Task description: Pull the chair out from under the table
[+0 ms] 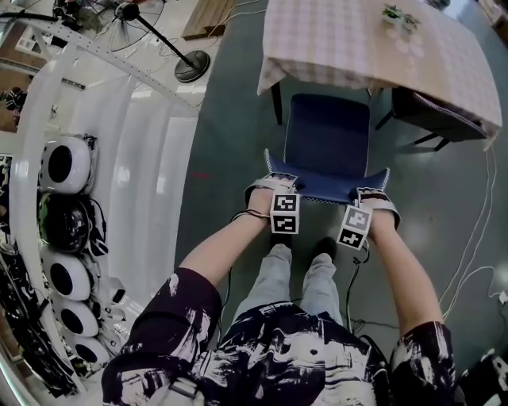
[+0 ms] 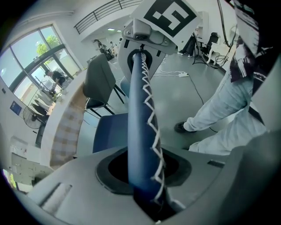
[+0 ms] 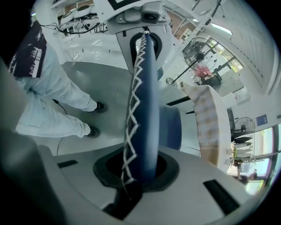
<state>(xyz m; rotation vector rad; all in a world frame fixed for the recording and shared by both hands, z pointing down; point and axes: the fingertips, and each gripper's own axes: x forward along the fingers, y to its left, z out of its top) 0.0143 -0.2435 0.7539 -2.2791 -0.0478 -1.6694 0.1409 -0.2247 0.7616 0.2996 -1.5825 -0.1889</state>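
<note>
A blue chair (image 1: 329, 143) with white zigzag stitching stands on the floor, its seat mostly out from under the table (image 1: 349, 40), which has a checked cloth. The top edge of its backrest (image 1: 329, 189) faces me. My left gripper (image 1: 274, 184) is shut on the left end of that edge, my right gripper (image 1: 373, 198) on the right end. In the left gripper view the backrest (image 2: 141, 132) runs out from between the jaws of the left gripper (image 2: 145, 176). The right gripper view shows the same backrest (image 3: 142, 110) clamped in the right gripper (image 3: 138, 176).
A second dark chair (image 1: 436, 115) stands at the table's right side. A small plant (image 1: 397, 16) sits on the table. A floor fan (image 1: 171, 44) is at the back left. White round machines (image 1: 63, 166) line the left. Cables (image 1: 476, 238) lie on the floor at right. My feet stand just behind the chair.
</note>
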